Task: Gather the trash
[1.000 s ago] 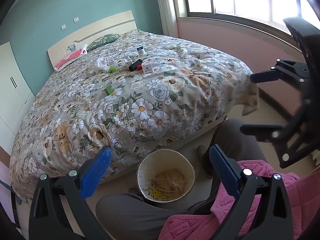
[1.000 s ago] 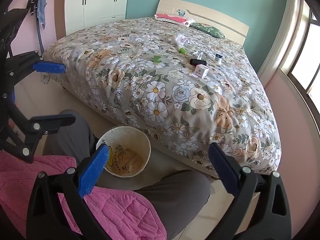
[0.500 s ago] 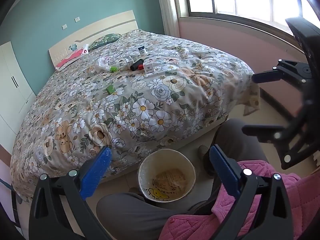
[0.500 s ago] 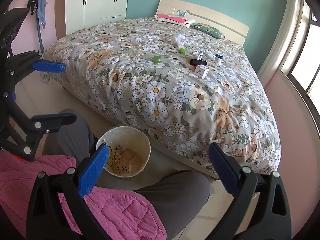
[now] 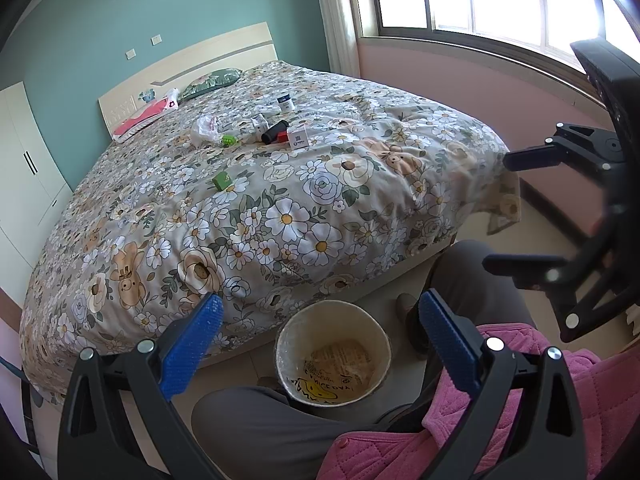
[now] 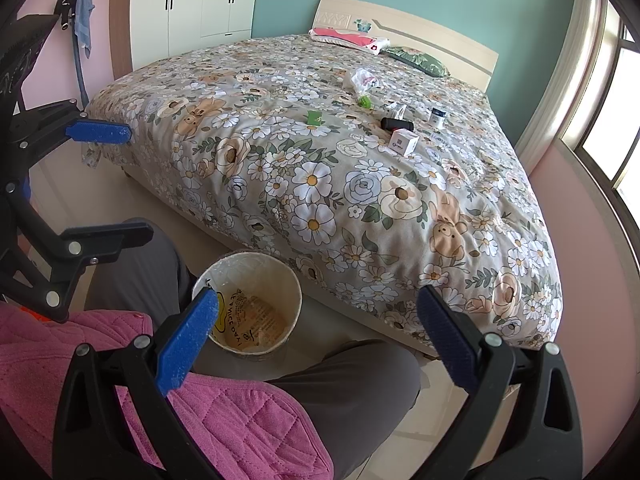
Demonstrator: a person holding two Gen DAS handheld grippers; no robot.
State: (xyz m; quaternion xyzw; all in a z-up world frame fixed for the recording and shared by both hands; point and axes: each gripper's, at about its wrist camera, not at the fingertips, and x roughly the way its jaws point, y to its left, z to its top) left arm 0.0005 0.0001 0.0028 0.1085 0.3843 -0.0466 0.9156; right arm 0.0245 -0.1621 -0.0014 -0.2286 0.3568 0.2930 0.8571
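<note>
Several bits of trash lie far back on the floral bed (image 5: 280, 216): a green packet (image 5: 223, 180) (image 6: 315, 117), a white box (image 5: 299, 137) (image 6: 404, 142), a black tube (image 5: 274, 131) (image 6: 396, 124), a crumpled plastic bag (image 5: 206, 128) (image 6: 363, 79), a small green piece (image 5: 229, 140) (image 6: 364, 101) and a white jar (image 5: 285, 103) (image 6: 437, 115). A cream waste bin (image 5: 334, 356) (image 6: 248, 304) stands on the floor between the person's knees. My left gripper (image 5: 320, 332) and right gripper (image 6: 318, 320) are both open and empty, held above the bin, well short of the trash.
Each gripper shows in the other's view, the right one (image 5: 532, 212) at the right edge and the left one (image 6: 104, 184) at the left edge. The person's grey trousers (image 5: 264, 428) and pink jacket (image 6: 224, 420) fill the foreground. Pillows (image 5: 210, 82) lie by the headboard. A wardrobe (image 6: 192, 12) stands left.
Both views have shifted only slightly; the grippers stay open and nothing on the bed has moved.
</note>
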